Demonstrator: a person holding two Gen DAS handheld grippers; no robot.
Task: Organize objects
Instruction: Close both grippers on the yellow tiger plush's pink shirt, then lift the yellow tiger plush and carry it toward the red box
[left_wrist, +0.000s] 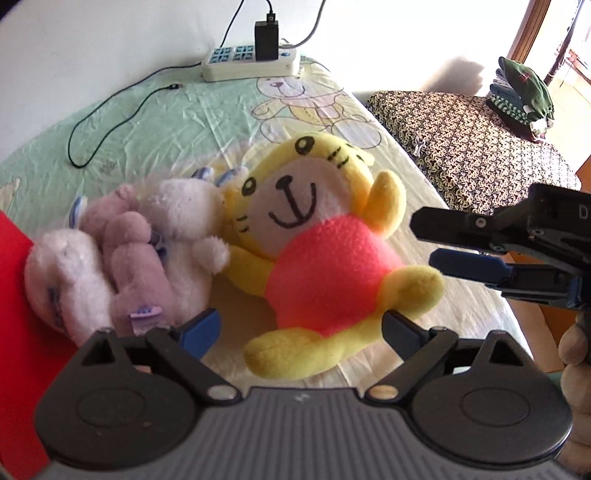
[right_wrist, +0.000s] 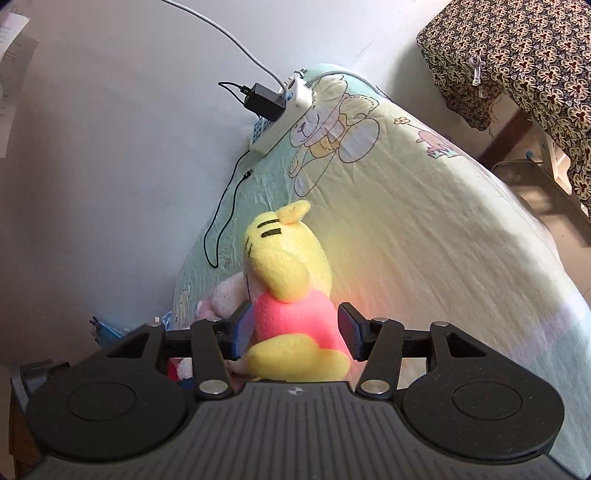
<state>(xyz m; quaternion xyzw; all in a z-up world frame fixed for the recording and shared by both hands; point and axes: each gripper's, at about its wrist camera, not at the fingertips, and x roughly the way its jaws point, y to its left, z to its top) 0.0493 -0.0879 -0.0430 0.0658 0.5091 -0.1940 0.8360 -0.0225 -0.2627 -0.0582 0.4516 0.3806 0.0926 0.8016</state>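
The right gripper (right_wrist: 295, 330) has its jaws apart around the yellow tiger toy (right_wrist: 291, 295), so squeeze its soft red middle gently while the left gripper (left_wrist: 301, 334) waits wide apart.

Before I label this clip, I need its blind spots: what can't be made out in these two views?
- Pale plush toys: blurred in the left wrist view; their number and kind stay unclear. In the right wrist view the yellow toy hides most of them.
- Red object: cut off by the left edge of the left wrist view.
- Clothes pile: too small and far.
- Right tool: whether its pads touch the yellow toy.
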